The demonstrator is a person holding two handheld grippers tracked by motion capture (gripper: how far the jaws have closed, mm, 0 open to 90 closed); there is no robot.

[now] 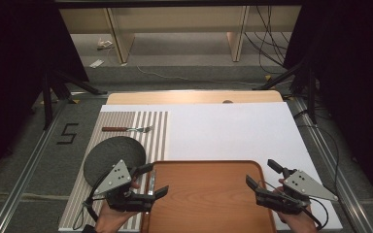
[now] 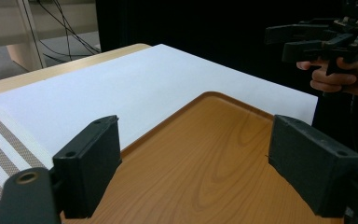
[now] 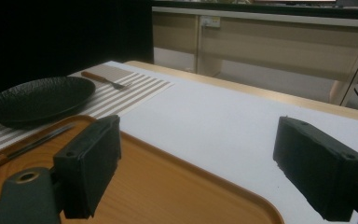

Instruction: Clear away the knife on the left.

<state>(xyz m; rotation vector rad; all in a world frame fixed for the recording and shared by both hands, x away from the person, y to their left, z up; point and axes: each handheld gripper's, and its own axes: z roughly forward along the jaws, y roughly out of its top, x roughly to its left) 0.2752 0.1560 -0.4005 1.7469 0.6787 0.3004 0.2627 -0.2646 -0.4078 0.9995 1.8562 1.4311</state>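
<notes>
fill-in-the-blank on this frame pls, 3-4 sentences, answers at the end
1. The fork lies on the ____ placemat.
2. The black plate sits between the fork and the ____ gripper.
3. The jaws of the right gripper stand ____, holding nothing.
4. Both grippers hover at the near corners of the wooden ____.

Missing words: striped; left; open; tray

1. A wooden tray (image 1: 209,194) lay at the near edge of the white table (image 1: 233,131).
2. The left gripper (image 1: 151,179) and right gripper (image 1: 258,174) flanked it (jaws spread, nothing held).
3. A black plate (image 1: 108,156) and fork (image 1: 126,129) rested on the striped mat (image 1: 156,131).
</notes>
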